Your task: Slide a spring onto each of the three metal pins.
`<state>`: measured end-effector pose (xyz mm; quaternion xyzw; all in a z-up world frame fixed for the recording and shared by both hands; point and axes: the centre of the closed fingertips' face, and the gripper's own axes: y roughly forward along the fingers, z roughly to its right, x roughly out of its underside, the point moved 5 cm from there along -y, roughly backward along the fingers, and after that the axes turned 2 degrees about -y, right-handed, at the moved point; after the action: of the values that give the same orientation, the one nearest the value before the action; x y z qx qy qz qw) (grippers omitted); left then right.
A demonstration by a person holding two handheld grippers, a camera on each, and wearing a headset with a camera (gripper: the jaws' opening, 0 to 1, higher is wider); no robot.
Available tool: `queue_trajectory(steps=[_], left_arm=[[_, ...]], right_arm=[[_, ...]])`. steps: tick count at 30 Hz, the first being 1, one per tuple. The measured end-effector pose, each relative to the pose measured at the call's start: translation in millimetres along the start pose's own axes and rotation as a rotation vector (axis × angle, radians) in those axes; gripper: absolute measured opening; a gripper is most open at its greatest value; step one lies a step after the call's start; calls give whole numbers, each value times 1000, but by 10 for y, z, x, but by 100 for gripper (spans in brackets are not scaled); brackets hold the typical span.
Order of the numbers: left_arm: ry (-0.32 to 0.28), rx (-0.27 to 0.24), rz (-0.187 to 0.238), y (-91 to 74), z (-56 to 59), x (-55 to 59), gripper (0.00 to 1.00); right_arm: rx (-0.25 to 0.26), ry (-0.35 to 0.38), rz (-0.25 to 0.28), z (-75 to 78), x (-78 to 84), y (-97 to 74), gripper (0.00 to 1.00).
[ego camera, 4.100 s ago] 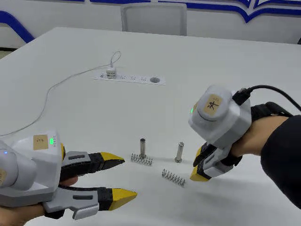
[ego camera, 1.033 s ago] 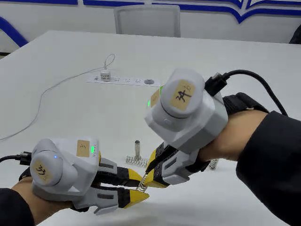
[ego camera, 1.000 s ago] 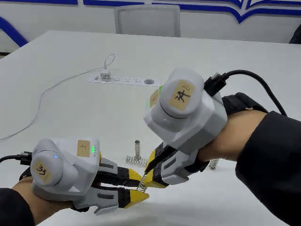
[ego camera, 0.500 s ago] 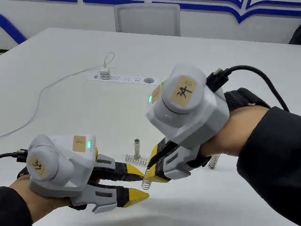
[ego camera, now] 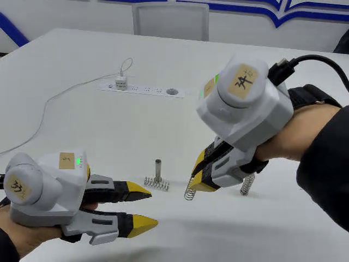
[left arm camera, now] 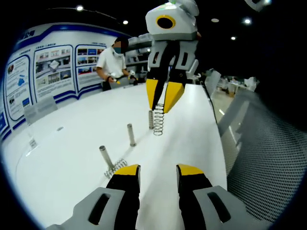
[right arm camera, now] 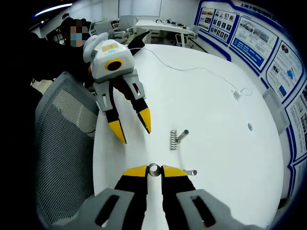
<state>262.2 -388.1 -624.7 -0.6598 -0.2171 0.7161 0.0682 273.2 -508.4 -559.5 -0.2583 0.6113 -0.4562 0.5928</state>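
My right gripper (ego camera: 199, 184) is pinching a small coil spring (ego camera: 189, 192) by its upper end. The rest hangs free over the white table (ego camera: 109, 131) toward its near edge, near a bare metal pin (ego camera: 158, 168) with a second spring (ego camera: 155, 183) lying at its foot. My left gripper (ego camera: 143, 206) hovers spread and empty. The spring looks light, thin-wired and bouncy, so I judge a gentle hold near one end, with the bore left open, suits it.

Spring (ego camera: 189, 192) top hidden between fingers (ego camera: 204, 184)
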Motion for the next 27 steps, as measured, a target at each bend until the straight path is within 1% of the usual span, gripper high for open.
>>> queue_trajectory(steps=[3, 7, 14, 19, 23, 27], left_arm=[[-21, -18, 12, -45, 4, 10, 32], [-41, -33, 17, -87, 8, 31, 35], [-64, -59, 28, -150, 2, 28, 38], [-72, -67, 29, -162, 20, 26, 40], [-74, -66, 21, -160, 48, 33, 41], [-78, -70, 21, -168, 52, 35, 41]], right_arm=[[19, 12, -13, 71, 68, -39, 11], [39, 27, -21, 170, 120, -93, 11], [98, 43, -34, 439, 151, -185, 11], [111, 46, -40, 559, 143, -146, 11], [122, 45, -55, 628, 161, -62, 11], [113, 51, -56, 638, 162, -4, 11]])
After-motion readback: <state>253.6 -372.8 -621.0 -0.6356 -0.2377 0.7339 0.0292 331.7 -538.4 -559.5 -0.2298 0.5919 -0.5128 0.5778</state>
